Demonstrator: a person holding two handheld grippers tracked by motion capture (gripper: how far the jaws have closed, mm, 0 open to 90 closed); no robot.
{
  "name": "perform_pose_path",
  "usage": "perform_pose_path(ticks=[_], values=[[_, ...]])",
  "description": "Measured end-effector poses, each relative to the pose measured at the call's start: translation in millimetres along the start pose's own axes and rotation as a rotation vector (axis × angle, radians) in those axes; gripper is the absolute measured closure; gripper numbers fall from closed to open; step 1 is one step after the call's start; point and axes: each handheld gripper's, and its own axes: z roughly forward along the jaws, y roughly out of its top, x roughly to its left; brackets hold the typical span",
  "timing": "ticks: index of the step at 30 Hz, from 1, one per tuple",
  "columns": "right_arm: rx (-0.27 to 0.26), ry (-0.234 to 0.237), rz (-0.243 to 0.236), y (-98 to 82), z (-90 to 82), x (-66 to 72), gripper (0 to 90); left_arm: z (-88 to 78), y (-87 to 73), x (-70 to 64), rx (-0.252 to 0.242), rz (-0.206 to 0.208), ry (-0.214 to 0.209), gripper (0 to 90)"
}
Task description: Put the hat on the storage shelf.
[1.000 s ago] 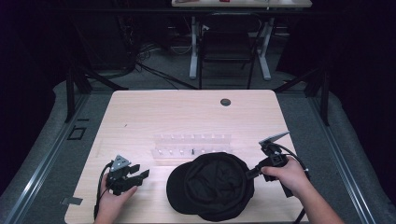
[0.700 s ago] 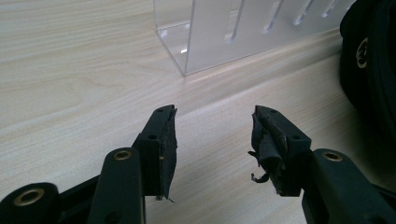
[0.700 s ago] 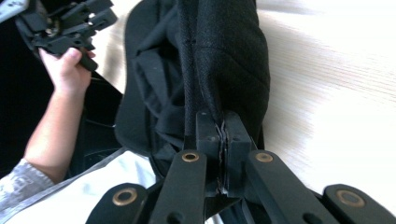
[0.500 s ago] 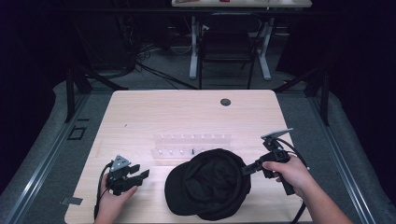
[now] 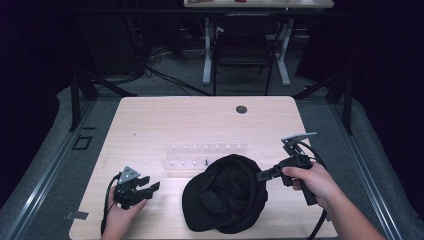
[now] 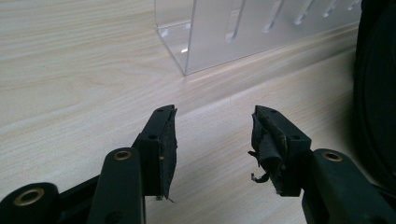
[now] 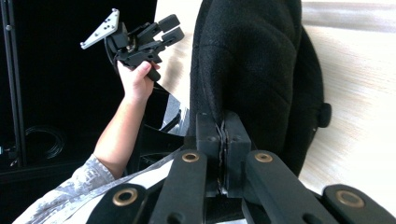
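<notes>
— Where's the black cap?
— Lower centre of the high view, on the wooden table, its edge pinched between the closed jaws of the right gripper.
— And the left gripper?
— Lower left, jaws parted, holding nothing, near the clear rack.

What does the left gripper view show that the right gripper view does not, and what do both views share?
Left gripper view alone: the clear acrylic rack standing on the table, and the left gripper from behind, open over bare wood.

Right gripper view alone: the right gripper shut on the edge of the black cap, plus the person's left hand and patterned sleeve.

Both: the black cap and the light wooden table.
</notes>
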Motion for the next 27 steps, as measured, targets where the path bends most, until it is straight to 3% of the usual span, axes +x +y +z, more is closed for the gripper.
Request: perform_pose_path(ticks=[7, 8, 9, 16, 27], values=[[-0.014, 0.024, 0.006, 2.4, -3.0, 13.8, 88.6, 0.0, 0.0, -0.1, -0.001, 0.0, 0.001, 50.0], [0.015, 0.027, -0.019, 3.9, -5.4, 14.2, 88.6, 0.0, 0.0, -0.3, -0.002, -0.003, 0.001, 50.0], [-0.006, 0.026, -0.001, 3.4, -4.7, 17.4, 88.7, -0.2, 0.0, -0.3, -0.002, -0.003, 0.001, 49.9], [0.004, 0.06, -0.021, 6.1, -12.7, 24.8, 88.7, -0.7, 0.0, -0.3, -0.002, -0.003, 0.003, 50.0], [-0.045, 0.124, -0.065, 7.4, -29.5, 43.0, 88.7, -0.2, -0.1, -0.7, -0.006, -0.004, 0.004, 49.9]])
